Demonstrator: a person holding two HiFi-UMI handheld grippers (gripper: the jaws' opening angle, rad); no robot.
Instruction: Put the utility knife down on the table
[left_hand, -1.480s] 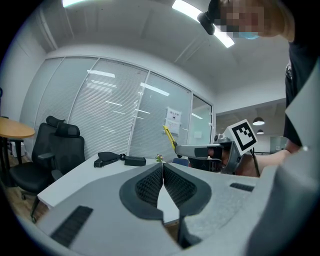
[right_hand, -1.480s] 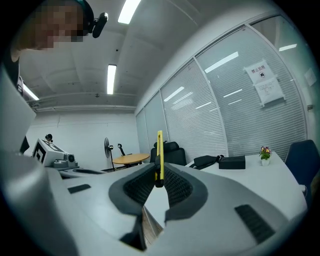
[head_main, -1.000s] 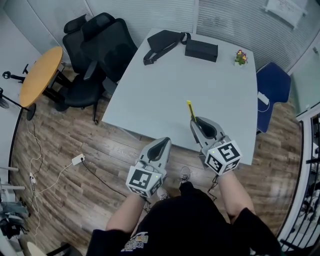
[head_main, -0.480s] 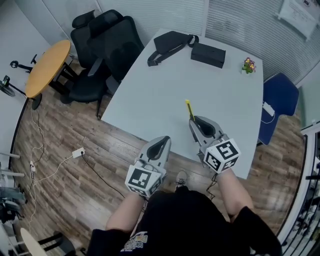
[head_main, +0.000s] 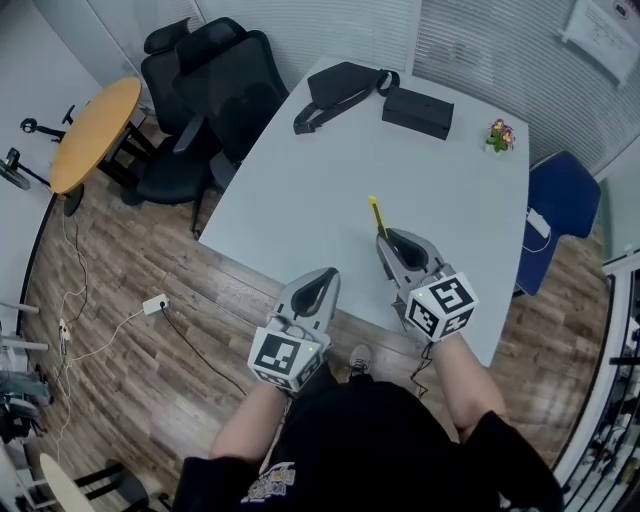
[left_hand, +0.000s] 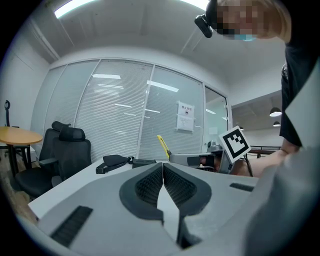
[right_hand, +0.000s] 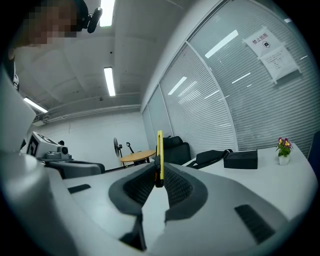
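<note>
A yellow utility knife (head_main: 377, 215) (right_hand: 159, 156) sticks out forward from my right gripper (head_main: 385, 238), whose jaws are shut on its handle end. It hangs above the near part of the pale grey table (head_main: 330, 170). In the left gripper view the knife (left_hand: 163, 147) shows as a yellow tip rising from the right gripper (left_hand: 200, 160). My left gripper (head_main: 322, 284) (left_hand: 163, 167) is shut with nothing in it, at the table's near edge, left of the right one.
A black bag (head_main: 335, 88), a black box (head_main: 417, 112) and a small flower pot (head_main: 497, 135) stand at the table's far end. Black office chairs (head_main: 210, 90) and a round wooden table (head_main: 92, 133) are to the left, a blue chair (head_main: 555, 200) to the right.
The head camera has shifted slightly, so the table sits a little differently in view. Both grippers keep about the same pose, the knife still held.
</note>
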